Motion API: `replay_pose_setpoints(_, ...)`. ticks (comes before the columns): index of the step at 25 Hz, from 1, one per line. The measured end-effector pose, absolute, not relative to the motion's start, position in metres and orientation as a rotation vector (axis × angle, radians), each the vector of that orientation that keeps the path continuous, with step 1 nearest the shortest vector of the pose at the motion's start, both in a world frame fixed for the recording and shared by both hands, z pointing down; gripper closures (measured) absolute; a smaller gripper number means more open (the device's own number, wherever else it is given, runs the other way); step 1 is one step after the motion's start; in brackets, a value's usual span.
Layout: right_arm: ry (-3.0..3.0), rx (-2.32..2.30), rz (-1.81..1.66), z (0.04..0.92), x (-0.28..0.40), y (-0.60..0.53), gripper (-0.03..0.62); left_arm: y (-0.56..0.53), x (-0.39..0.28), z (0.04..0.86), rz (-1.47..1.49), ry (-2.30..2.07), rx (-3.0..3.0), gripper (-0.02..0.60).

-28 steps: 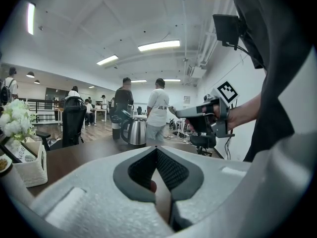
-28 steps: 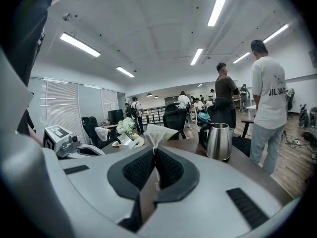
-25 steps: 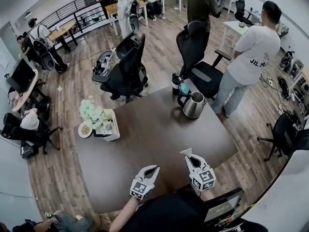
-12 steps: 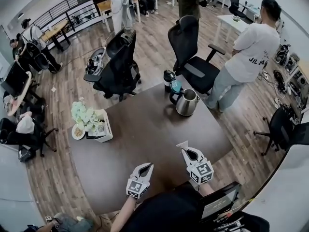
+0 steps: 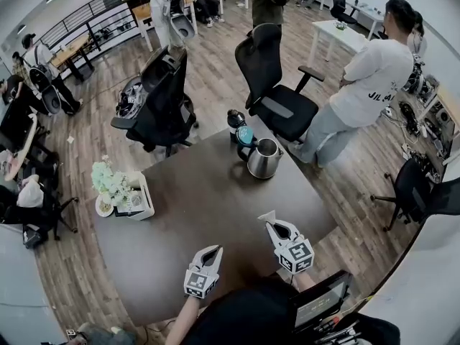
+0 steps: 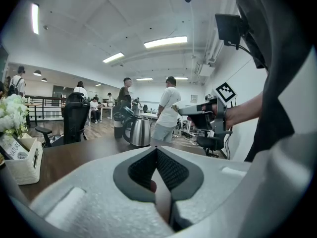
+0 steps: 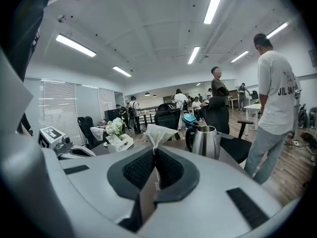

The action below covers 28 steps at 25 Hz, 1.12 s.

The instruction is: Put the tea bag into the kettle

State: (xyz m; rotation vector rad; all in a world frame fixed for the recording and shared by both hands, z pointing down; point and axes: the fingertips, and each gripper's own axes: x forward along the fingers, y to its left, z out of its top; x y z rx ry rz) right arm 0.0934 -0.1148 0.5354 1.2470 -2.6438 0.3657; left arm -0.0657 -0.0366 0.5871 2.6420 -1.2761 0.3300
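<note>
A steel kettle (image 5: 263, 158) with its blue lid (image 5: 244, 135) tipped open stands at the far edge of the dark table (image 5: 194, 200). My right gripper (image 5: 273, 220) is shut on a white tea bag (image 5: 267, 215), well short of the kettle. In the right gripper view the tea bag (image 7: 157, 132) sticks up from the closed tips of the right gripper (image 7: 155, 150), with the kettle (image 7: 205, 142) ahead and slightly right. My left gripper (image 5: 215, 249) hangs over the near table edge. The left gripper (image 6: 157, 150) has its jaws together, nothing held.
A black bottle (image 5: 236, 118) stands just behind the kettle. A white box with flowers (image 5: 118, 189) sits at the table's left. Two black office chairs (image 5: 277, 85) (image 5: 162, 103) stand beyond the table. A person in a white shirt (image 5: 366, 85) stands at right.
Both grippers have moved forward over the table toward the kettle. The tea bag stays pinched in the right gripper.
</note>
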Motion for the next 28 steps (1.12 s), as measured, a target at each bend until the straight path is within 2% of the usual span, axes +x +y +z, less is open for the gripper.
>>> replay_pose_setpoints(17,-2.672,1.137,0.329,0.580,0.150,-0.169,0.582,-0.077,-0.012,0.614,0.280,-1.407,2.583,0.578)
replay_pose_setpoints(28,-2.605,1.151,0.440,0.607,0.174,-0.182,0.582,-0.068,0.011,0.625,0.338,-1.371,2.529,0.578)
